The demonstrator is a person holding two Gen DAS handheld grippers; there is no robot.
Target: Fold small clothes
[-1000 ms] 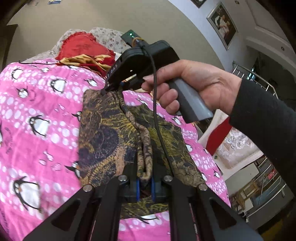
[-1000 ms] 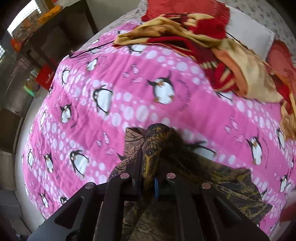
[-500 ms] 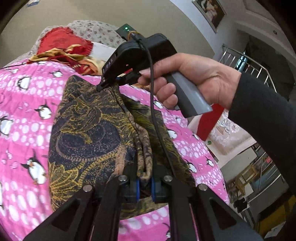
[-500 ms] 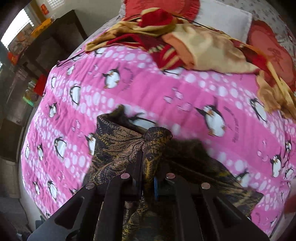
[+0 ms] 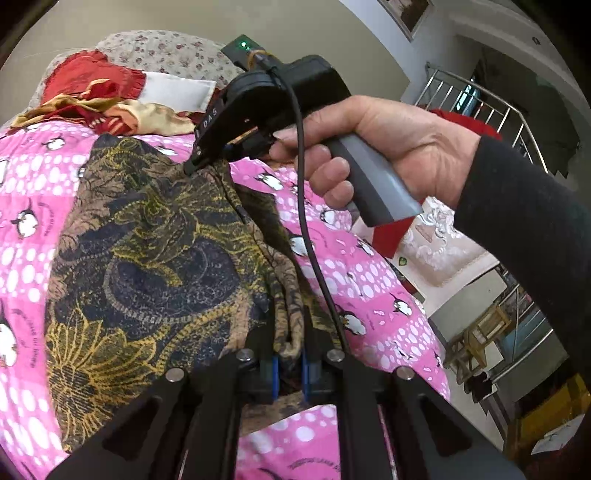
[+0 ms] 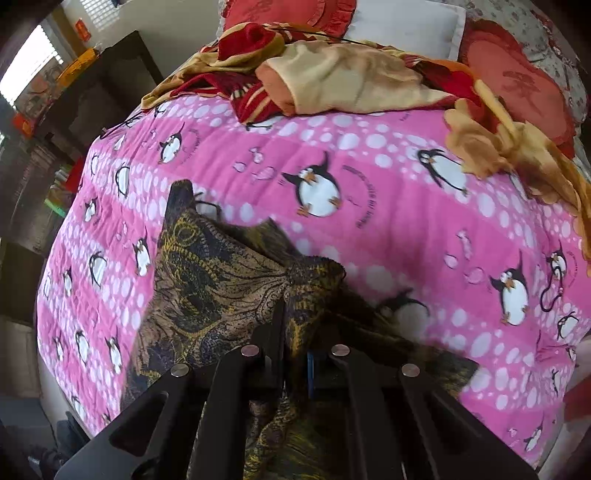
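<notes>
Two grips: both grippers pinched one edge of the dark paisley garment (image 5: 147, 258), one at each end of it, so the step in hand looked like carrying that edge across to make a fold.

Garment place: it lay on the pink penguin quilt (image 6: 388, 221), with its gripped edge raised off the quilt; the rest spread flat to the left in the left wrist view.

Left gripper (image 5: 290, 363): jaws nearly closed, a bunched strip of the brown-and-gold cloth clamped between the blue pads.

Right gripper (image 5: 195, 164): held in the person's right hand (image 5: 388, 147), tips closed on the far corner of the garment; its own camera showed a wad of cloth squeezed between the jaws.

Doing it well: I judged the two ends should travel together at one height, the edge kept lightly taut so no slack sagged in the middle.

Landing: the carried edge probably wanted to meet the opposite edge squarely, corners matched, before either grip let go.

Risk: thin fabric like this likely slips or drags its lower layer along; a low, slow pass would help the bottom layer stay put.

Cable: the black lead (image 5: 306, 221) from the right gripper hung across the cloth and could snag the fold.

Clutter: red and yellow clothes (image 6: 332, 74) lay heaped near the pillows (image 6: 406, 22), well apart from the garment, so the landing spot looked free.
</notes>
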